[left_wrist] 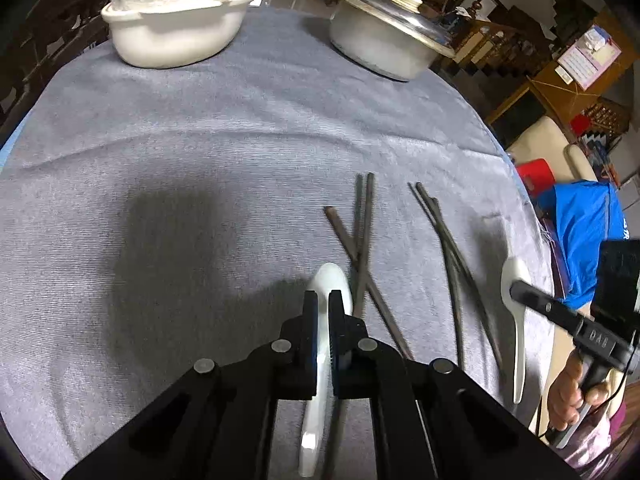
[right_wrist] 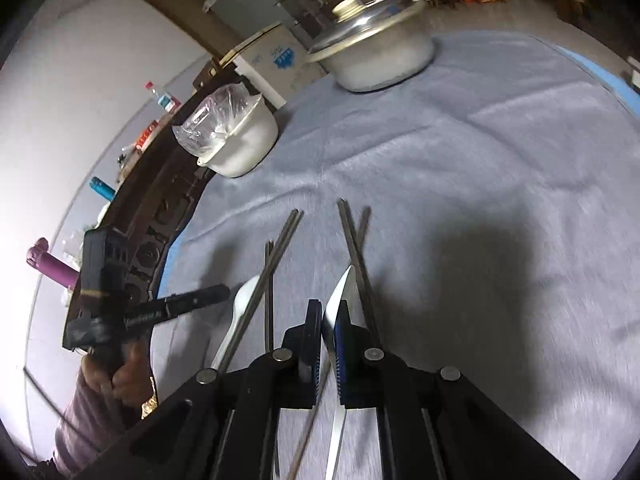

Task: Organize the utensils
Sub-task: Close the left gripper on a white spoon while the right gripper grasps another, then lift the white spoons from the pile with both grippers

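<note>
Two white spoons and several dark chopsticks lie on a grey cloth [left_wrist: 200,160]. In the left wrist view my left gripper [left_wrist: 323,300] is shut on one white spoon [left_wrist: 334,278]; its bowl pokes out past the fingertips and its handle runs back between the jaws. Crossed chopsticks [left_wrist: 362,236] lie just right of it, and another pair [left_wrist: 452,248] lies further right. My right gripper [right_wrist: 329,310] is shut on the other white spoon [right_wrist: 344,288], which is turned on edge beside a chopstick pair [right_wrist: 354,236]. From the left wrist view that spoon [left_wrist: 516,280] sits near the table's right edge.
At the back stand a white pot [left_wrist: 176,36] stuffed with a clear plastic bag and a white pot with a metal lid [left_wrist: 384,40]. A blue bag [left_wrist: 580,232] sits beyond the right table edge. A hand [left_wrist: 572,392] holds the right gripper's handle.
</note>
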Demonstrator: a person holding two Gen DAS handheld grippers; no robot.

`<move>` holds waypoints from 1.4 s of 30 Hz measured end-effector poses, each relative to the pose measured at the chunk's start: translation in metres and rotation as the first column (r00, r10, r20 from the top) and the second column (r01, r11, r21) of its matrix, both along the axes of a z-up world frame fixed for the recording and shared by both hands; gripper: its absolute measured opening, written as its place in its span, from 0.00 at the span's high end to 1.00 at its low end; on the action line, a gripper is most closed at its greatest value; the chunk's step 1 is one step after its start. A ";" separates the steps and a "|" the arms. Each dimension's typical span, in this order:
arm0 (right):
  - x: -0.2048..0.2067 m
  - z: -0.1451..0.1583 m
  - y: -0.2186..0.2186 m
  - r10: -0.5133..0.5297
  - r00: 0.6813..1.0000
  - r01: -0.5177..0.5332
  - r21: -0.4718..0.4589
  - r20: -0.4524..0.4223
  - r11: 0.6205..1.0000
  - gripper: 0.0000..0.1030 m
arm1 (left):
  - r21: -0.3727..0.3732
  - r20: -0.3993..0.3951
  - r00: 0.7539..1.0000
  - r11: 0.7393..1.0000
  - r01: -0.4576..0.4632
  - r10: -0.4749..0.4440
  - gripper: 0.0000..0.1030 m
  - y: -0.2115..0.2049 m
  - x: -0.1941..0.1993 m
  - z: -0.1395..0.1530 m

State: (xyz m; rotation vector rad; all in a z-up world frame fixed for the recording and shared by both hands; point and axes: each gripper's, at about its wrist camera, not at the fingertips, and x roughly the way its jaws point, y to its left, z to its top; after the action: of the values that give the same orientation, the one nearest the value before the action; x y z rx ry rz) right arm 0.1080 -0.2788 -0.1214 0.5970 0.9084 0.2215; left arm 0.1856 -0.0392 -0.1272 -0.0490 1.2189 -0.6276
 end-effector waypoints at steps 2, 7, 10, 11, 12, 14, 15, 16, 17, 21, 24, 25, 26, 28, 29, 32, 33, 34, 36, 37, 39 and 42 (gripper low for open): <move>-0.014 -0.002 -0.002 -0.017 1.000 0.017 0.019 -0.002 1.000 0.93 | 0.038 0.015 1.000 0.999 0.005 -0.006 0.63 -0.007 -0.002 0.000; -0.037 -0.005 -0.005 -0.048 0.999 0.048 0.019 -0.002 0.999 0.93 | 0.166 0.077 0.994 0.984 0.060 -0.074 0.56 -0.026 -0.016 -0.011; -0.049 -0.004 -0.008 -0.057 0.998 0.057 0.023 0.001 0.998 0.93 | 0.203 0.100 0.991 0.977 0.065 -0.086 0.65 -0.028 -0.021 -0.012; -0.052 -0.003 -0.009 -0.061 0.998 0.060 0.026 0.003 0.998 0.93 | 0.198 0.095 0.992 0.978 0.063 -0.084 0.66 -0.028 -0.021 -0.011; -0.057 -0.003 -0.010 -0.068 0.998 0.067 0.029 0.006 0.997 0.93 | 0.183 0.084 0.993 0.981 0.063 -0.080 0.68 -0.026 -0.020 -0.011; -0.062 -0.002 -0.010 -0.074 0.997 0.074 0.031 0.008 0.997 0.93 | 0.143 0.063 0.995 0.987 0.069 -0.078 0.70 -0.022 -0.023 -0.010; -0.064 -0.002 -0.011 -0.076 0.997 0.076 0.032 0.009 0.997 0.93 | 0.116 0.050 0.995 0.990 0.081 -0.087 0.72 -0.021 -0.028 -0.009; -0.067 -0.002 -0.012 -0.078 0.997 0.078 0.029 0.010 0.997 0.93 | 0.096 0.040 0.994 0.991 0.093 -0.097 0.72 -0.020 -0.034 -0.008; -0.070 -0.002 -0.013 -0.078 0.997 0.078 0.027 0.011 0.997 0.93 | 0.082 0.027 0.993 0.991 0.110 -0.112 0.72 -0.021 -0.041 -0.008; -0.074 -0.006 -0.015 -0.082 0.997 0.082 0.020 0.002 0.996 0.93 | 0.061 0.041 0.996 0.995 0.076 -0.078 0.72 -0.009 -0.056 -0.006; -0.075 -0.009 -0.014 -0.094 0.995 0.093 -0.038 -0.017 0.995 0.93 | 0.034 0.030 1.000 0.999 -0.009 0.008 0.72 0.012 -0.051 -0.005; -0.076 -0.010 -0.013 -0.101 0.995 0.099 -0.070 -0.022 0.993 0.93 | 0.024 0.018 0.999 0.999 -0.038 0.038 0.72 0.021 -0.048 -0.005; -0.075 -0.011 -0.013 -0.110 0.994 0.106 -0.117 -0.030 0.987 0.93 | 0.028 0.011 0.998 0.998 -0.064 0.064 0.72 0.027 -0.045 -0.005; -0.074 -0.011 -0.015 -0.128 0.991 0.120 -0.174 -0.034 0.977 0.94 | 0.056 0.013 0.995 0.994 -0.096 0.095 0.72 0.033 -0.040 -0.006; -0.073 -0.011 -0.016 -0.136 0.990 0.127 -0.197 -0.033 0.972 0.94 | 0.061 0.013 0.995 0.993 -0.097 0.096 0.72 0.032 -0.040 -0.007; -0.065 -0.009 -0.018 -0.151 0.987 0.130 -0.292 -0.049 0.947 0.93 | 0.078 0.018 0.999 0.996 -0.050 0.049 0.72 0.017 -0.045 -0.007; -0.061 -0.010 -0.018 -0.151 0.987 0.122 -0.337 -0.061 0.934 0.93 | 0.087 0.019 0.999 0.996 -0.029 0.027 0.71 0.011 -0.048 -0.006; -0.059 -0.011 -0.018 -0.152 0.986 0.117 -0.359 -0.070 0.926 0.93 | 0.097 0.024 1.000 0.995 -0.009 0.006 0.69 0.004 -0.051 -0.006; -0.053 -0.015 -0.022 -0.153 0.982 0.103 -0.367 -0.109 0.924 0.92 | 0.114 0.041 0.999 0.993 0.005 -0.010 0.59 -0.002 -0.052 -0.004; -0.053 -0.016 -0.024 -0.152 0.982 0.101 -0.361 -0.115 0.927 0.92 | 0.125 0.049 0.999 0.992 0.006 -0.013 0.57 -0.006 -0.051 -0.004; -0.053 -0.014 -0.030 -0.155 0.981 0.106 -0.341 -0.120 0.934 0.91 | 0.131 0.058 0.998 0.991 0.006 -0.013 0.57 -0.008 -0.047 -0.005; -0.053 -0.013 -0.038 -0.166 0.978 0.122 -0.303 -0.125 0.945 0.85 | 0.131 0.035 0.999 0.991 0.017 -0.022 0.57 -0.012 -0.046 -0.003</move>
State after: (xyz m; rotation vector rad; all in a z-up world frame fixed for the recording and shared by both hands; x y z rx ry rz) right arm 0.0551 -0.3170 -0.1342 0.4037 1.0147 -0.0922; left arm 0.1400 -0.0516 -0.1300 0.0836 1.2239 -0.5626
